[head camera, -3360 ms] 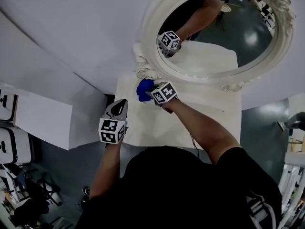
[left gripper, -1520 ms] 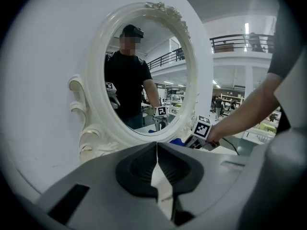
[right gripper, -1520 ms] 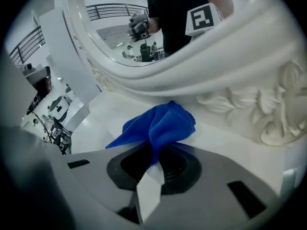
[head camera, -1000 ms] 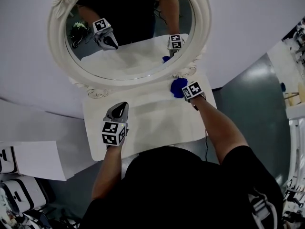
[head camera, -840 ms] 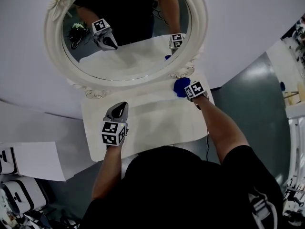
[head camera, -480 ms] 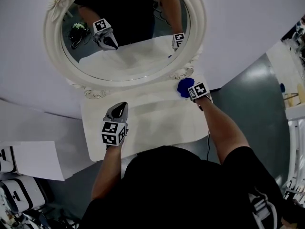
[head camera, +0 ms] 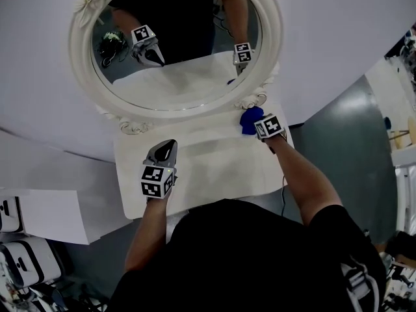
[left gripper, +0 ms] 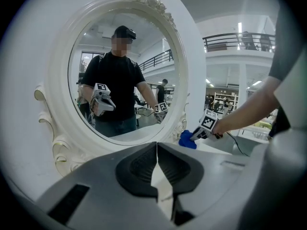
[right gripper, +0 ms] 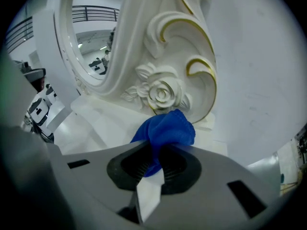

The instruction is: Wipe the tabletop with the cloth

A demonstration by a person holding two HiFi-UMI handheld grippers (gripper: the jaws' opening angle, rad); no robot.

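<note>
Right hand-held gripper (right gripper: 156, 159) clamps cloth (right gripper: 167, 127) beside mirror frame (right gripper: 159, 93)

Cloth (head camera: 249, 120) now at far right.

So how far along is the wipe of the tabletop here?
Done: cannot tell; the white tabletop shows no marks separating wiped from unwiped areas. In hand: the right gripper is shut on the blue cloth at the back right corner, beside the mirror frame's base. Left: any remaining surface; the left gripper, shut and empty, is over the left side.
</note>
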